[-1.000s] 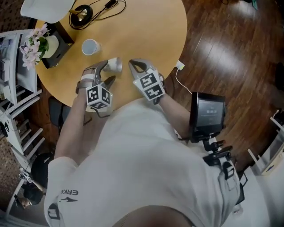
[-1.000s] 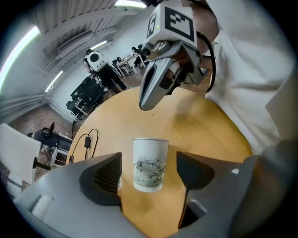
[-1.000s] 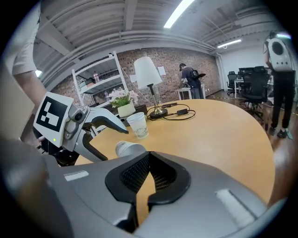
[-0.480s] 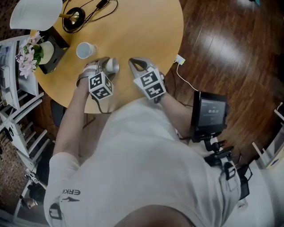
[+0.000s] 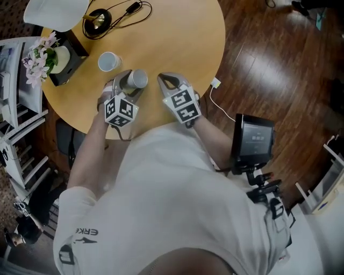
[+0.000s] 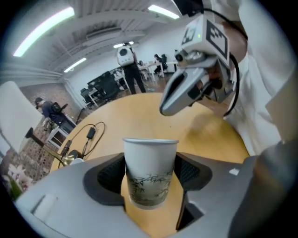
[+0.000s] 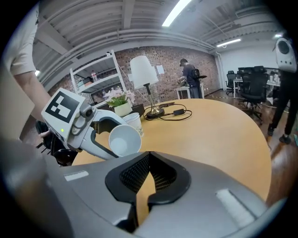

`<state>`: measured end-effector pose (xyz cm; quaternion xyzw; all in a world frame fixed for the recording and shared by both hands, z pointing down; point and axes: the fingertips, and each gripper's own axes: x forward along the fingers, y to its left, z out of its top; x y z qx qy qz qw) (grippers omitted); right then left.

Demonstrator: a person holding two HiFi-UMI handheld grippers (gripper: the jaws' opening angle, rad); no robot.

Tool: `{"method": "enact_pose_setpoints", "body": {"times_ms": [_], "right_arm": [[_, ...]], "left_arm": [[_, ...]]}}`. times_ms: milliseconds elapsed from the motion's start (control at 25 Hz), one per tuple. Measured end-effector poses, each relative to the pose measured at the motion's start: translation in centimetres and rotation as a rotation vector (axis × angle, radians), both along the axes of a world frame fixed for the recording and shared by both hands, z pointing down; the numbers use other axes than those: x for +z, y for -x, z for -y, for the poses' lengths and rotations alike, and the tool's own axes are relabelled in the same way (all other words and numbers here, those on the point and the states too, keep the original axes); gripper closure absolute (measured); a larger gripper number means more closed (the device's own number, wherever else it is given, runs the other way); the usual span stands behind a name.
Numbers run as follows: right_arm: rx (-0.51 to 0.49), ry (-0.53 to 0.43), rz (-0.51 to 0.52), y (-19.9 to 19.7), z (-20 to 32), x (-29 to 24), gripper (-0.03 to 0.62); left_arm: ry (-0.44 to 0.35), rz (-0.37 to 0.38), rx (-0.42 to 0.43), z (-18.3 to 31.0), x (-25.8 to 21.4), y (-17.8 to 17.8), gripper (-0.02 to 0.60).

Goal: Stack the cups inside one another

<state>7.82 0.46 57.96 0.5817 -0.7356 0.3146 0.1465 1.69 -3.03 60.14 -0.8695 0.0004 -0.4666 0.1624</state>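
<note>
Two paper cups are being counted: one paper cup [image 5: 136, 79] between the jaws of the left gripper [image 5: 130, 85], and a second paper cup [image 5: 108, 61] on the table [image 5: 177, 37]. Two grippers are being counted, the left one, whose jaws have just been closing on the first cup, and the right gripper [image 5: 164, 79]. Each is being seen with one marker cube, two in all. One round wooden table is being counted. On it, one table lamp [image 5: 56, 12], one black cable [image 5: 129, 11] and one pot of pink flowers [image 5: 43, 53] are being counted. One white plug [image 5: 217, 81] and one screen device [image 5: 251, 138] are being counted beside the table.
</note>
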Motion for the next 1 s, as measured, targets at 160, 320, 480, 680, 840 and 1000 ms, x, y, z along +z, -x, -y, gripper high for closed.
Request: {"method": "enact_pose_setpoints", "body": {"times_ms": [160, 320, 480, 680, 840, 1000], "right_arm": [[-0.046, -0.031, -0.048, -0.3, 1.1, -1.8, 0.580], [-0.091, -0.088, -0.097, 0.6, 2.7, -4.4, 0.580], [-0.133, -0.143, -0.137, 1.8, 4.5, -7.2, 0.580], [-0.183, -0.218, -0.181, 2.9, 6.2, -11.0, 0.580], [-0.213, -0.279, -0.200, 4.1, 7.3, -14.1, 0.580], [-0.240, -0.312, -0.240, 4.5, 8.0, -15.7, 0.580]], "left_arm": [[-0.008, -0.289, -0.152, 1.2, -5.1, -1.4, 0.253], [-0.016, -0.521, -0.321, 3.2, -9.5, -0.5, 0.253], [-0.038, -0.674, -0.445, 5.1, -12.9, 0.9, 0.255], [-0.069, -0.816, -0.545, 6.7, -17.1, 2.1, 0.256], [-0.075, -0.912, -0.606, 7.7, -19.3, 3.2, 0.256], [-0.052, -1.010, -0.683, 8.8, -20.5, 5.0, 0.256]]}}
